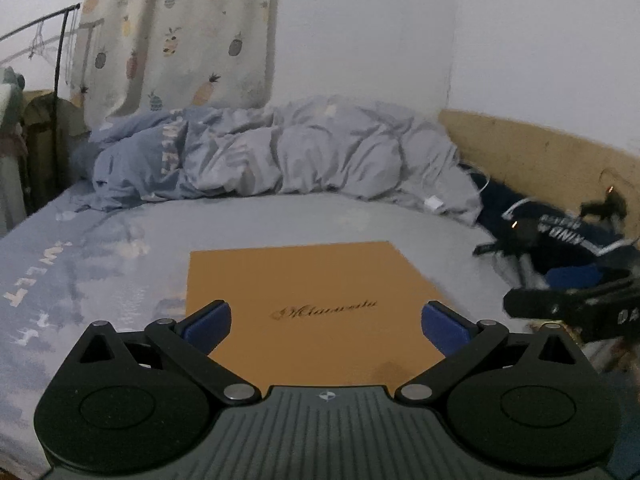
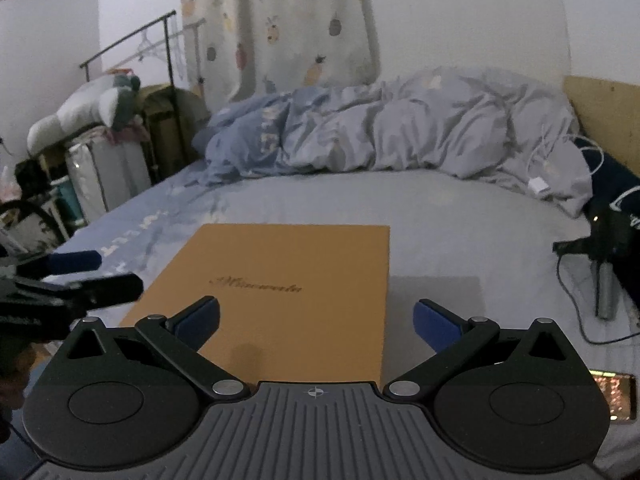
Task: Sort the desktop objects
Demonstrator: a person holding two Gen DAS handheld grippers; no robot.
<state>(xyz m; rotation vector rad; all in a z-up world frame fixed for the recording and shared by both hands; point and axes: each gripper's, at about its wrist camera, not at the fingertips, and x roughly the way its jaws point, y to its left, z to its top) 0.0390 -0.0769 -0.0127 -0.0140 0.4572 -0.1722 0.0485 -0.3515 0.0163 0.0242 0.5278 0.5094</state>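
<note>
A flat orange-brown board [image 1: 316, 304] with dark script lettering lies on the blue-grey bed sheet [image 1: 100, 280]. My left gripper [image 1: 326, 326] hovers over its near edge, open, with nothing between the blue pads [image 1: 208, 322]. In the right wrist view the same board [image 2: 288, 292] lies ahead and slightly left. My right gripper [image 2: 318, 322] is open above the board's near right part, empty. The left gripper [image 2: 76, 276] shows at the left edge of the right wrist view, and the right gripper [image 1: 576, 304] shows at the right edge of the left wrist view.
A crumpled grey-blue duvet [image 1: 280, 156] is heaped at the back. Dark clothing and a black device with cables [image 2: 604, 248] lie at the right. A white charger [image 2: 538, 186] rests on the duvet. A phone [image 2: 614, 398] lies near right. A clothes rack [image 2: 132, 52] stands left.
</note>
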